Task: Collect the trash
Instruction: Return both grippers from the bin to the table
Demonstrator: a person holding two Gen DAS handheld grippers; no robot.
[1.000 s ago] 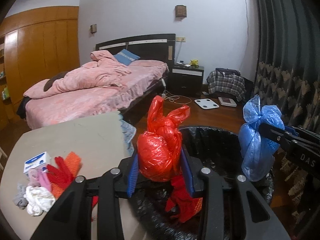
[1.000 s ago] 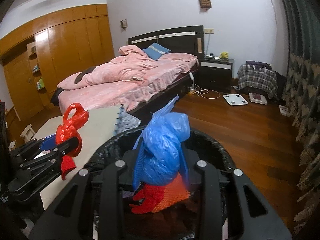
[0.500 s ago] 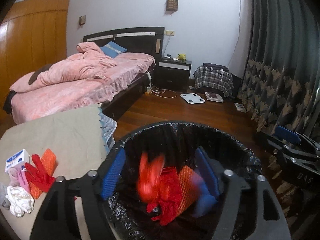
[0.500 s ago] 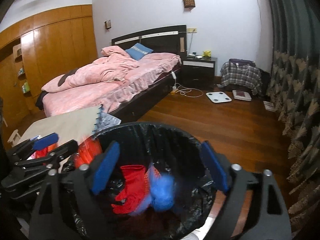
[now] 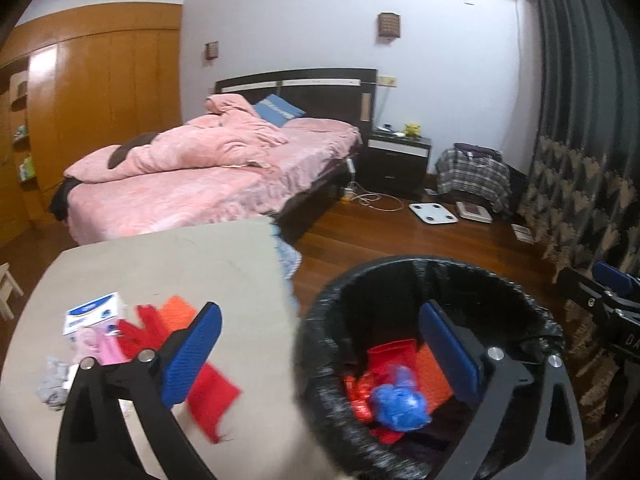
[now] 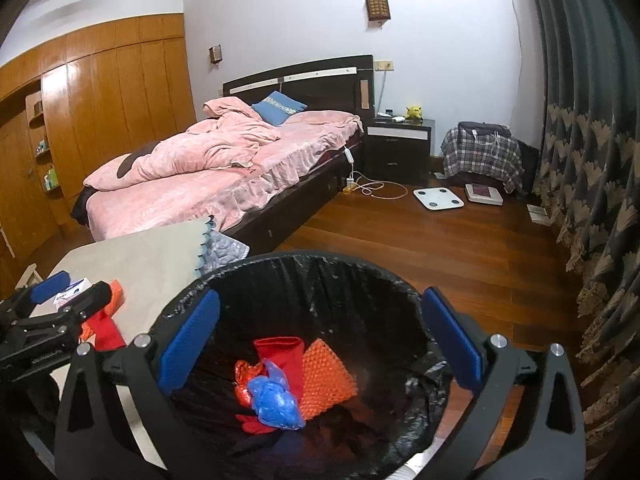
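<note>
Bedroom floor and a table edge framed both wrist views. Left gripper [image 5: 316, 344], jaws opening with nothing between the pads, straddled the table [image 5: 160, 264] edge and the bin [image 5: 532, 312] rim. Remaining trash [image 5: 160, 328], red and orange cloths beside a small box [image 5: 94, 312], lay at lower left of its frame, just beyond the left pad, long axis running toward lower right. Right gripper [image 6: 320, 340], jaws likewise opening and empty, hung over the bin, where the bags [image 6: 272, 396] lay. By this reading, the left hand was nearer.
</note>
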